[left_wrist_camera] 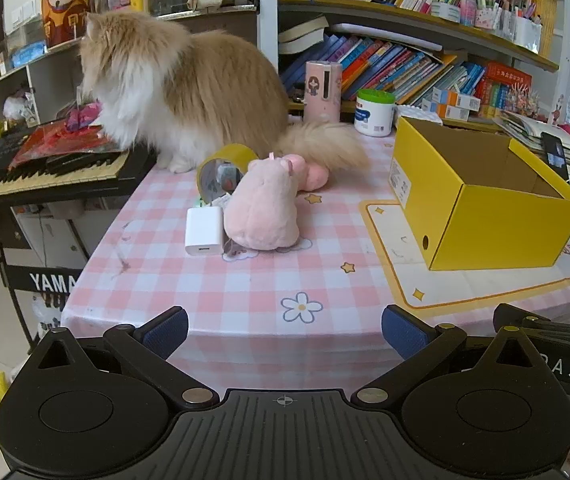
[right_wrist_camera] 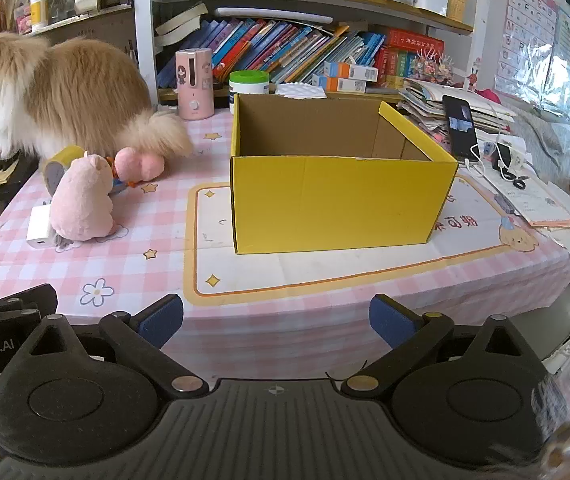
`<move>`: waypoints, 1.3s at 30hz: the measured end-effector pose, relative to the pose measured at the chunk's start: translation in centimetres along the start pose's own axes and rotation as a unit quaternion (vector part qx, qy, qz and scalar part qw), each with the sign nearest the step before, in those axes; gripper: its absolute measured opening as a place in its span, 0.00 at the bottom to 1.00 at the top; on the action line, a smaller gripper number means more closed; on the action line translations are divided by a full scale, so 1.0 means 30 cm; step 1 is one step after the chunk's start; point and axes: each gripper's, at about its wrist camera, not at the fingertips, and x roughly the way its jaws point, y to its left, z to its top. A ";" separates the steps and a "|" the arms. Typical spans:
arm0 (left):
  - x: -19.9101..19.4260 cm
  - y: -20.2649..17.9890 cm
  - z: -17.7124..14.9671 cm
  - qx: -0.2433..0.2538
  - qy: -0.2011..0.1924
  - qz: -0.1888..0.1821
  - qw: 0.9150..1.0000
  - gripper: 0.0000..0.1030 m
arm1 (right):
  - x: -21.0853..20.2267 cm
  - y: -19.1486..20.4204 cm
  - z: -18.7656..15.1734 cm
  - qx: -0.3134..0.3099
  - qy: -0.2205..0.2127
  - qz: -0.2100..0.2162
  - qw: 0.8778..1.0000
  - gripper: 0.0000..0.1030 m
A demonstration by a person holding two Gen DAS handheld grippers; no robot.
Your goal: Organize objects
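Yellow box: the open-topped yellow cardboard box (right_wrist_camera: 343,200) stands on the cream mat of the pink-checked tablecloth (right_wrist_camera: 285,316), looks empty, and is the likely place for the loose things.
Loose things: a pale pink plush hamster-like toy (left_wrist_camera: 263,210) sits well left of the box, touching a white square plug charger (left_wrist_camera: 204,231); behind them a roll of yellowish packing tape (left_wrist_camera: 221,172) stands on edge beside a second, rounder pink plush (right_wrist_camera: 139,165).
Left gripper: the left gripper (left_wrist_camera: 285,330) hovers off the near table edge, blue-padded fingers spread wide, holding nothing.
Right gripper: the right gripper (right_wrist_camera: 277,320) hangs beside it facing the box, fingers likewise wide and bare.
Cat: a long-haired ginger-and-white cat (left_wrist_camera: 173,84) sits just behind the cluster, its tail (left_wrist_camera: 325,146) lying against the rounder plush.
Risk, cat: a reach for the tape or rear plush could brush the tail; a startled cat may scatter the pile.
Risk, charger: pulling the near plush could drag the charger toward the left table edge.
Risk, tape: the upright roll may roll away if nudged.
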 end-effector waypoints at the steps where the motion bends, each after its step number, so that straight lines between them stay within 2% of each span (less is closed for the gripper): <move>1: 0.000 0.001 -0.001 0.000 0.001 0.000 1.000 1.00 | -0.002 0.001 -0.001 0.000 0.000 0.000 1.000 0.98; 15: -0.008 0.011 -0.012 0.007 -0.001 0.000 1.000 1.00 | -0.019 0.011 -0.015 0.005 0.000 -0.004 1.000 0.98; 21: -0.020 0.026 -0.014 0.006 -0.010 -0.012 1.000 1.00 | -0.020 0.012 -0.015 0.004 0.000 -0.004 1.000 0.95; 31: -0.021 0.056 -0.020 -0.003 -0.003 -0.012 1.000 1.00 | -0.036 0.061 -0.027 -0.006 0.007 -0.002 1.000 0.93; 35: -0.015 0.074 -0.023 -0.014 0.005 -0.010 1.000 1.00 | -0.028 0.072 -0.022 -0.009 0.015 0.005 1.000 0.92; 39: 0.000 0.101 -0.024 -0.027 0.015 0.008 0.999 1.00 | -0.008 0.090 -0.017 -0.017 0.032 0.024 0.999 0.84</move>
